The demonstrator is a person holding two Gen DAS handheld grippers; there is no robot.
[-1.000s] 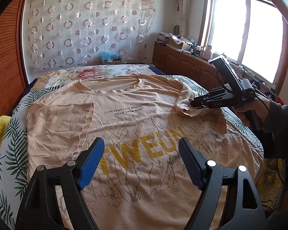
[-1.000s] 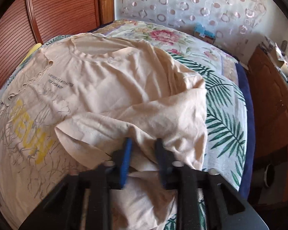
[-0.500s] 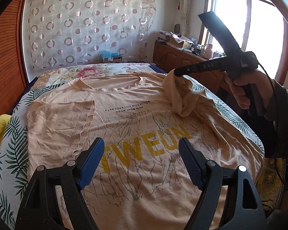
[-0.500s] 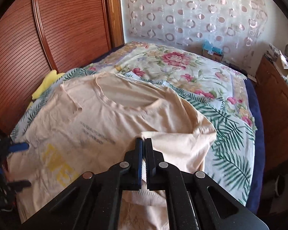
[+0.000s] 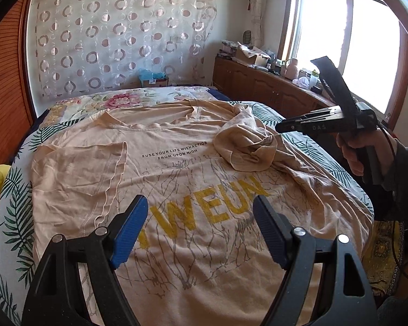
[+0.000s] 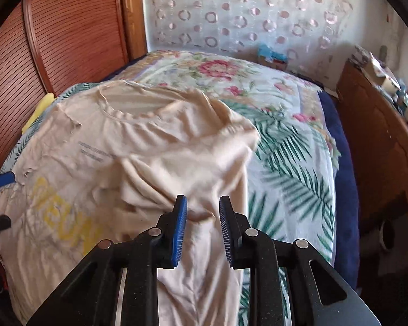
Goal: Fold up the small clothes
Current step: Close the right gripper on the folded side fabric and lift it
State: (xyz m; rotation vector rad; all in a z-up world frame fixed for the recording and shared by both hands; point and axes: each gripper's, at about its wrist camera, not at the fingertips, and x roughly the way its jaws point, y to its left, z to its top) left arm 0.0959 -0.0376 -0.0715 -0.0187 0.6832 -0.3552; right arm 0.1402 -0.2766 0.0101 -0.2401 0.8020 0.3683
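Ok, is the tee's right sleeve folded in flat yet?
No. The right sleeve lies bunched on the tee, not flat; the left sleeve is folded in.

You are in a home bedroom: a bed (image 5: 21, 179) with a floral, palm-leaf cover fills mid-frame, a circle-patterned curtain (image 5: 117, 40) hangs upper left, and a cluttered wooden cabinet (image 5: 261, 84) sits under the window (image 5: 340, 35) upper right.

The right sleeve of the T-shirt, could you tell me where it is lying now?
In the left wrist view the right sleeve lies bunched on the T-shirt chest, right of the small black lettering, just off the open right gripper.
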